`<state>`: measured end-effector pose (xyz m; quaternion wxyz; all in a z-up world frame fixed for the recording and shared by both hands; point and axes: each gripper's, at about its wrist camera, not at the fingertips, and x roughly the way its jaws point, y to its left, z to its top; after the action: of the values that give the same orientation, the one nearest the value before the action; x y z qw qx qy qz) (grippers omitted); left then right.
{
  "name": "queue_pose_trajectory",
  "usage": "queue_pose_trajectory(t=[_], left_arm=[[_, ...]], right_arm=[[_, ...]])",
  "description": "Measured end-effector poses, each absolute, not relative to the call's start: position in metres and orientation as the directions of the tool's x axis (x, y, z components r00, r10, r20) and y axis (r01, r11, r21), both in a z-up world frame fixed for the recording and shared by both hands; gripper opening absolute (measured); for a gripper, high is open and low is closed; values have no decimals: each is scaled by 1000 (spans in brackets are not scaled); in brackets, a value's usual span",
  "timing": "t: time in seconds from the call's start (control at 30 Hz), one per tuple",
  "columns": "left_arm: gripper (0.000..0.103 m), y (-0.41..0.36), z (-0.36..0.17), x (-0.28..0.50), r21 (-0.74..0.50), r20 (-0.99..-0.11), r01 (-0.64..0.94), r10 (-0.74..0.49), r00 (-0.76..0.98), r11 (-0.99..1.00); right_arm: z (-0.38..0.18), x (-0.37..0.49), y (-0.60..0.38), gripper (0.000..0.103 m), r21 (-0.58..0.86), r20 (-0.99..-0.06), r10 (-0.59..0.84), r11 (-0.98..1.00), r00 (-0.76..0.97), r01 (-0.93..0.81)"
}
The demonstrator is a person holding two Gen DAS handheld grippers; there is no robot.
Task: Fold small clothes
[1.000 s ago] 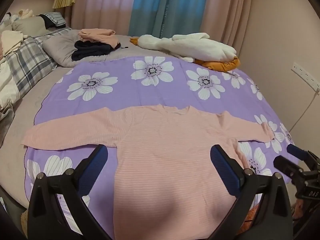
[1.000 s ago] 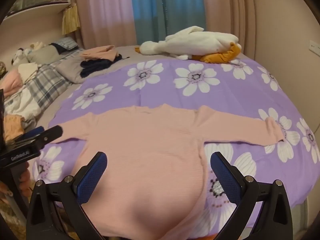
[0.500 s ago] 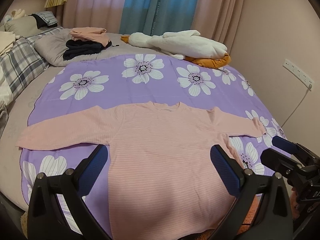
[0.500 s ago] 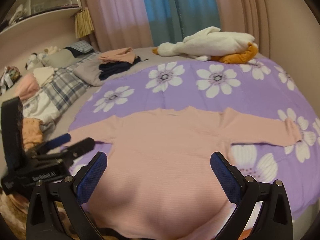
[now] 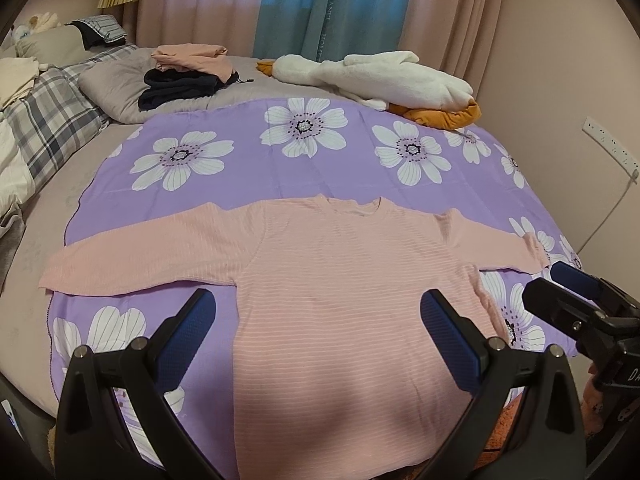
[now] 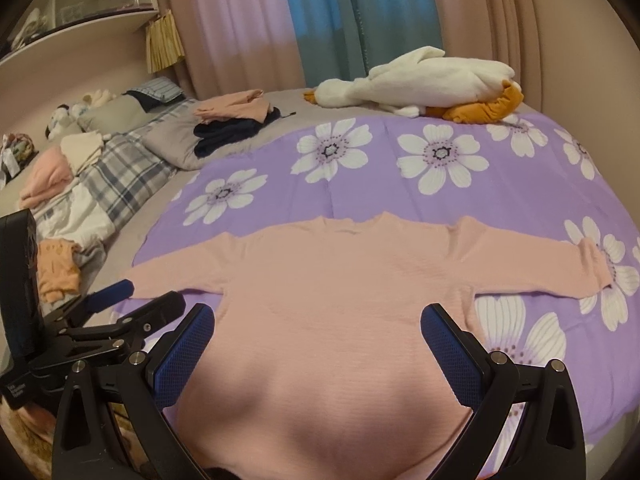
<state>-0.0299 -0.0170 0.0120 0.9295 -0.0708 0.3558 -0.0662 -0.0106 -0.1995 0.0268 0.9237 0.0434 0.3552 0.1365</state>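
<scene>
Ahead of me, pink and blue curtains (image 5: 288, 12) hang behind the bed (image 5: 36, 240). A beige wall (image 5: 560, 60) with a socket strip (image 5: 608, 140) stands on my right.

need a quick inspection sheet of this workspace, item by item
surface: purple cloth with white flowers spread over a grey bed
job's things: pink striped long-sleeved top laid flat, sleeves out, unfolded
clutter: white plush goose with orange feet; stack of folded pink and navy clothes; plaid bedding
grippers: left hand-held gripper open, empty; right hand-held gripper open, empty
cables: white cord running down from the wall socket strip
surroundings: pink and blue curtains, pink wall
</scene>
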Motion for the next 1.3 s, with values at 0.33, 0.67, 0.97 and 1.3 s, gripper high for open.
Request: queue_pose_trajectory(t=[0.33,0.67,0.97,1.3], left_arm=[[102,-14,8,-18,-196,-674,75,-190,714,978],[102,-19,3,-8,-213,-694,92,-216,687,973],[102,-22,0,-8,-222,-698,98,-229,678,970],[102,-23,0,-10,-200,-701,102,-215,680,975]], right_arm=[[21,4,-198,102,146,-674,240,970,698,-193],[18,12,-205,102,142,-686,213,977,696,-159],[15,15,-208,102,145,-697,202,979,688,-141],[14,16,-209,102,148,-694,204,979,690,-140]])
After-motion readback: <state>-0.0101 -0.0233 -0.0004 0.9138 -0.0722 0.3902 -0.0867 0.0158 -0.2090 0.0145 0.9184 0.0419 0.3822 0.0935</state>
